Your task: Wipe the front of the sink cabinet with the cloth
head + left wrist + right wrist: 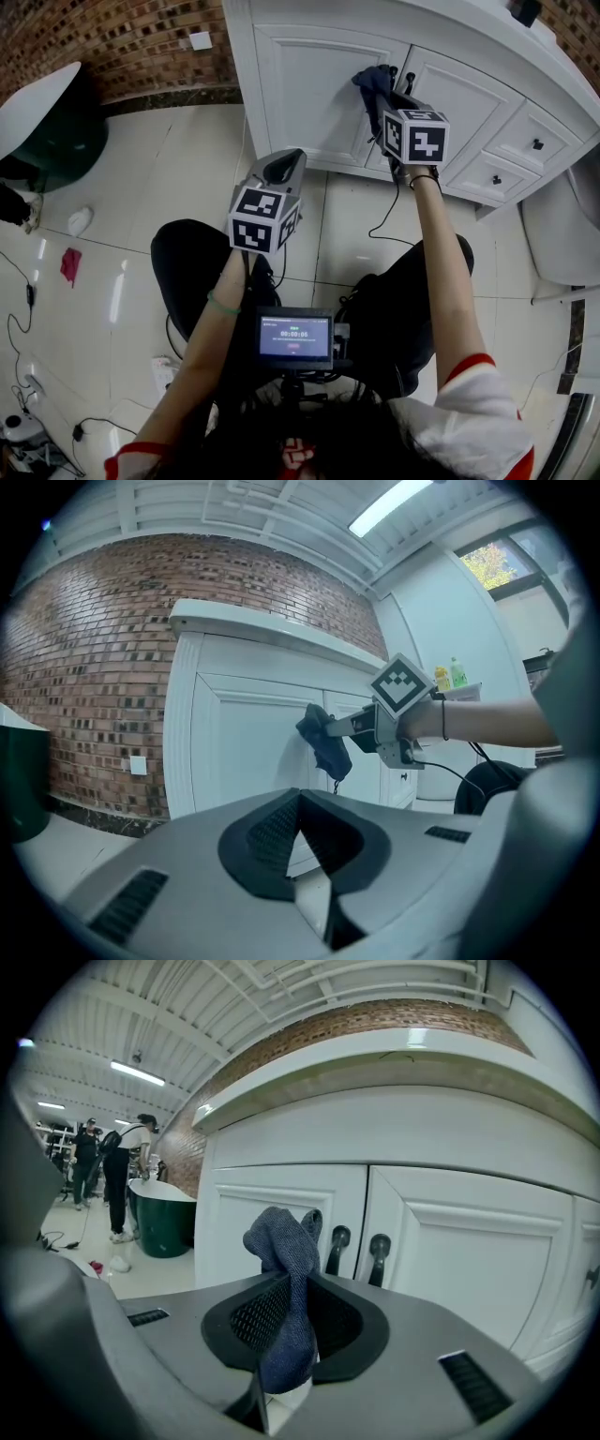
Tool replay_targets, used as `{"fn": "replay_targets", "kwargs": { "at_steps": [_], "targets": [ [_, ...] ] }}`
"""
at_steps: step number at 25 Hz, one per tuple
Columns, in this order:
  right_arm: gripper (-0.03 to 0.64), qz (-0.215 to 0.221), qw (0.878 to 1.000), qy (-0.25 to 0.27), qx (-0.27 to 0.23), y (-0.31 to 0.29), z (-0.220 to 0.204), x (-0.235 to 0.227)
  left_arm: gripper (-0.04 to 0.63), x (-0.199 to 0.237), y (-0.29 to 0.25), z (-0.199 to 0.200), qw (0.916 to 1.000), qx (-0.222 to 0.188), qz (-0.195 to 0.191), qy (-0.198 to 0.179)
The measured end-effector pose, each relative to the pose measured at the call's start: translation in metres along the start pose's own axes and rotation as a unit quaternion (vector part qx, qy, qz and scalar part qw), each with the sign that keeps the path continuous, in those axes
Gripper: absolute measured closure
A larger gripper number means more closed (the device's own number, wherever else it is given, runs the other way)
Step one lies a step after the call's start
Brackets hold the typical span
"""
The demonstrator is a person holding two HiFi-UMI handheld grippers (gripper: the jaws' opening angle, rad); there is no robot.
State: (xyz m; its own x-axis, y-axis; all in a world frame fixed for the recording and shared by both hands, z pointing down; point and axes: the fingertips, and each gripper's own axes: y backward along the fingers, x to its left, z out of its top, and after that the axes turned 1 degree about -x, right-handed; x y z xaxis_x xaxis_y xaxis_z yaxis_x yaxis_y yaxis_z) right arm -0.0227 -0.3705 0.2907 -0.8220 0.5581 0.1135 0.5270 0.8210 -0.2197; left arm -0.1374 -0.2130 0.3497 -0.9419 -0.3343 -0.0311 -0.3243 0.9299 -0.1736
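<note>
Grey left gripper [285, 161] and right gripper [382, 86] bear black-and-white marker cubes [263, 221]; white sleeves [473, 412], red-trimmed.

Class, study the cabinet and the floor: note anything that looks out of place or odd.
A red scrap and a white lump lie loose on the floor at the head view's left. The cabinet looks sound and shut.

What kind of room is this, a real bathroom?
Probably a mock bathroom inside a large hall: a white sink cabinet, a dark green bathtub and a brick wall, under a high ribbed roof with strip lights.
</note>
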Motion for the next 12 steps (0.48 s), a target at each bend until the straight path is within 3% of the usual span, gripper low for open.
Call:
{"fn": "replay_targets", "kwargs": {
  "at_steps": [12],
  "targets": [
    [0.554,0.079,0.996,0.025,0.026,-0.052,-0.015,0.109,0.575,0.033,0.019,-0.007,0.9997,-0.005,0.022,0.014]
  ]
}}
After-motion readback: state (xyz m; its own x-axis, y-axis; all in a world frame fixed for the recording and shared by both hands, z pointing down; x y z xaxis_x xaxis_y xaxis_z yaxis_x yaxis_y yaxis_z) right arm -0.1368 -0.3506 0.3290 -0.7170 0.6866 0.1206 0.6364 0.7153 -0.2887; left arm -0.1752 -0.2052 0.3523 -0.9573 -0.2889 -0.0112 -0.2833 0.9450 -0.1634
